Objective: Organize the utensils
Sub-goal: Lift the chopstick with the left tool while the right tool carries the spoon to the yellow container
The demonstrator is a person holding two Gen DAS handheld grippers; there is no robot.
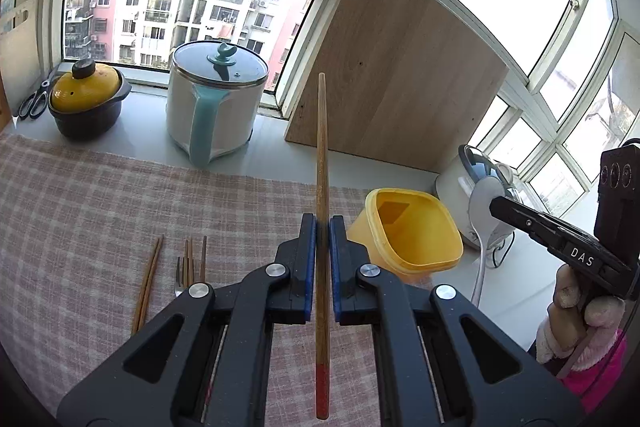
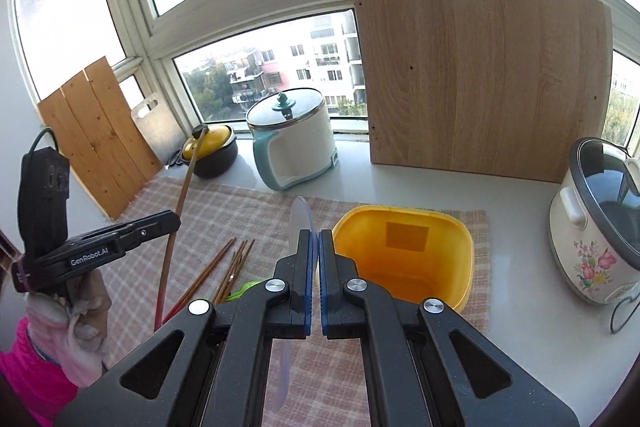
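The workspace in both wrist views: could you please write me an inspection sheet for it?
Surface: pink checked cloth over a white counter.
Job's things: empty yellow plastic tub; loose brown wooden chopsticks and a metal fork on the cloth.
Clutter: white-and-teal lidded pot, yellow-lidded black casserole, black scissors, floral rice cooker.
Grippers: left gripper shut on a long red-tipped wooden chopstick; right gripper shut on a white plastic spoon.
Cables: black cord beside the rice cooker.
Surroundings: windows, leaning wooden board.
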